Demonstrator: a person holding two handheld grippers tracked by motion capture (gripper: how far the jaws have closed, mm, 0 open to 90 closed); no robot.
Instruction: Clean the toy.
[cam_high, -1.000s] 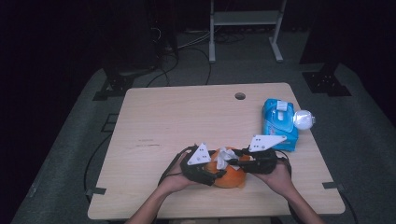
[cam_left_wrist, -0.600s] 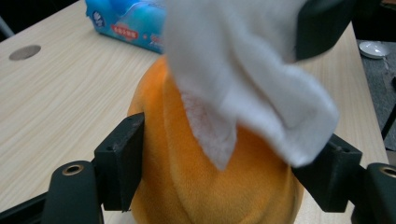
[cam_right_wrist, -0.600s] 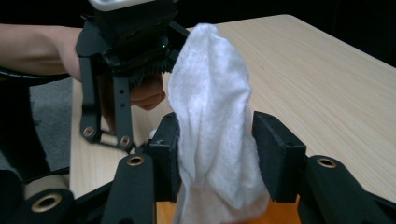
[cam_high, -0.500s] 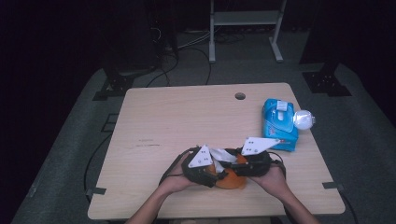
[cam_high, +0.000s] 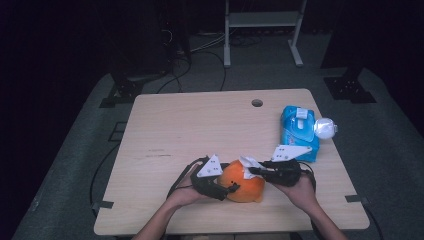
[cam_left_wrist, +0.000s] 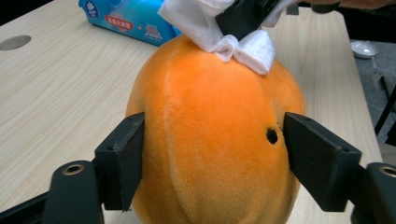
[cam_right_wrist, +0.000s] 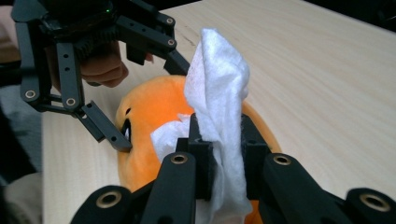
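Orange plush (cam_high: 243, 181) lay at the near edge of the bench (cam_high: 200, 125), between the person's two hands. Left gripper (cam_high: 226, 188) clamped the plush from its left side; in the left gripper view both pads (cam_left_wrist: 122, 161) pressed against the plush's (cam_left_wrist: 215, 140) flanks, one close beside a small dark eye. Right gripper (cam_high: 254, 170) came in from the right, above the plush. Its jaws had just been closing and were pressed together on a white wipe (cam_right_wrist: 219, 121), which stood up between them, the lower end of the wipe (cam_left_wrist: 224, 32) resting on top of the plush. Blue wipe pack (cam_high: 299, 125) lay near the bench's right edge, well apart from the plush, with a white round object (cam_high: 325, 128) touching its right side.
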